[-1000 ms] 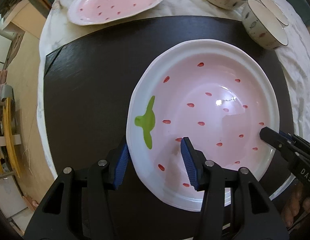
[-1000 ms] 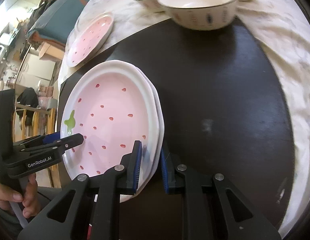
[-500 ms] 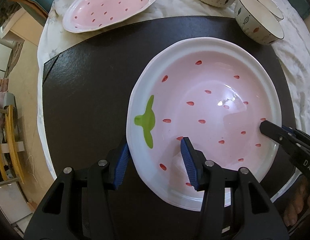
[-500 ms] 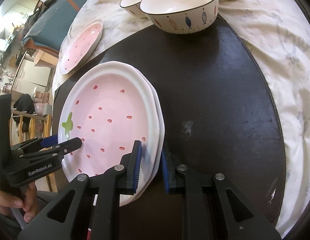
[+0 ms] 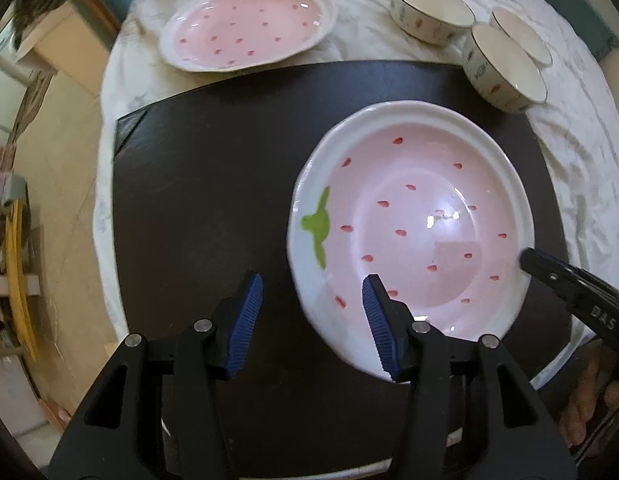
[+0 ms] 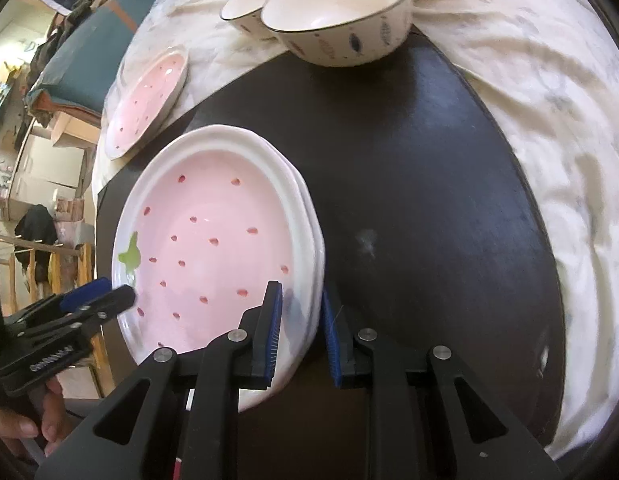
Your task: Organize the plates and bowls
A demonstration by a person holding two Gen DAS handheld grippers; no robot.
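Two pink strawberry plates lie stacked on the black mat [image 5: 209, 200]. The top plate [image 5: 409, 220] [image 6: 213, 248] shows its green leaf mark, and the lower plate's rim [image 6: 315, 240] peeks out beneath it. My left gripper [image 5: 312, 278] hangs open over the stack's near-left rim: one pad is above the mat, the other above the plate, neither touching. My right gripper [image 6: 300, 288] is shut on the rims of the stacked plates at their other side. A third strawberry plate [image 5: 245, 28] lies on the white cloth at the back left.
Three cream bowls with fish prints [image 5: 429, 12] [image 5: 505, 68] [image 5: 521, 36] stand on the cloth at the back right; the nearest [image 6: 337, 12] touches the mat's far edge. The table's edge [image 5: 103, 184] drops to the floor on the left. A hand [image 6: 41, 428] holds the left gripper.
My left gripper has risen and drawn back; its outer pad, which was against the plate's rim, now stands apart from it. The right gripper stays on the rims, its pads a touch wider.
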